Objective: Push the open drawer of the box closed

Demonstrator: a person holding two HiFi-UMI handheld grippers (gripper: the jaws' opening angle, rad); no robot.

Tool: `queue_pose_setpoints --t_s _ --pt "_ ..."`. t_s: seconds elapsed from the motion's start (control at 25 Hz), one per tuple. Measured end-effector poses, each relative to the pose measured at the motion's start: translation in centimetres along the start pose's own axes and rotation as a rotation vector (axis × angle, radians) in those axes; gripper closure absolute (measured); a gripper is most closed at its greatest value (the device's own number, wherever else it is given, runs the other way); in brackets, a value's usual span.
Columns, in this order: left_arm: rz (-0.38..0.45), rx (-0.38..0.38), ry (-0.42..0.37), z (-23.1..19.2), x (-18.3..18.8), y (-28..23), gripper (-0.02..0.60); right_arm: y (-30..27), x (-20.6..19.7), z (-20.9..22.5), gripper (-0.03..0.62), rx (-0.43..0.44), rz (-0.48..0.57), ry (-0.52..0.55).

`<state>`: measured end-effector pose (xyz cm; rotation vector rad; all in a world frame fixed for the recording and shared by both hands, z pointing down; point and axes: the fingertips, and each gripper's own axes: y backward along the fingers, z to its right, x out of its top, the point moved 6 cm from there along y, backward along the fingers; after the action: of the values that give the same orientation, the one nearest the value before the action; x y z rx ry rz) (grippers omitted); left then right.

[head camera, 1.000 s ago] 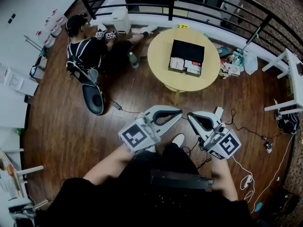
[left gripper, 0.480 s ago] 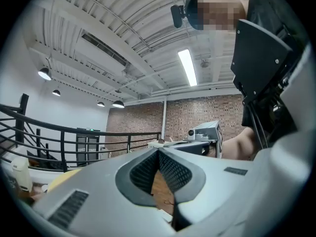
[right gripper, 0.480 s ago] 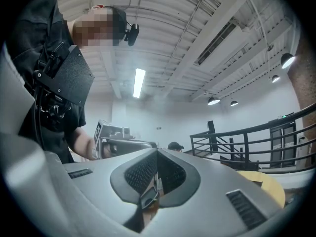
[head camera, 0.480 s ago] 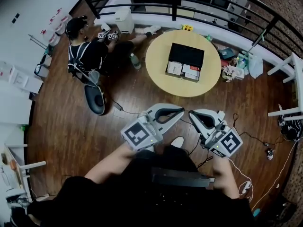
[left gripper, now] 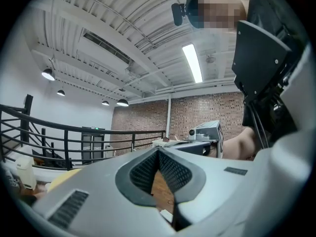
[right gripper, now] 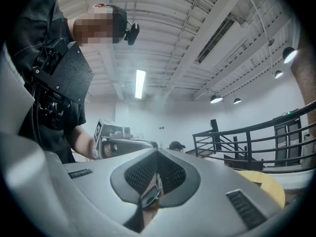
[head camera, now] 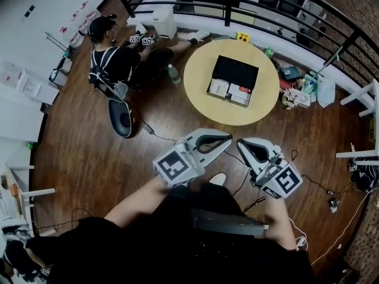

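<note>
On the worktop, the box sits with its drawer open, well apart from the left hand-held gripper and right hand-held gripper. Both are closed and empty. Risk: an off-centre push may slide the box.

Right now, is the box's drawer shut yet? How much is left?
Nothing is done yet. The drawer of the black box on the round table is still pulled out, with its contents showing. In hand: nothing. The left gripper and right gripper are both shut, held back, apart from the table. Left: reach the box and push the drawer in.
</note>
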<state>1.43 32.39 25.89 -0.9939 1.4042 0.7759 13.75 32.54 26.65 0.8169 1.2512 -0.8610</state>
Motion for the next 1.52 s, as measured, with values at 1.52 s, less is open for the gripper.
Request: queue_pose_setpoints --t_s 1.52 --pt "0.024 -0.166 0.013 -27.2 -0.7 5.4 0.558 -24.3 -2.3 11.2 0.599 -0.183 -0.084 -0.016"
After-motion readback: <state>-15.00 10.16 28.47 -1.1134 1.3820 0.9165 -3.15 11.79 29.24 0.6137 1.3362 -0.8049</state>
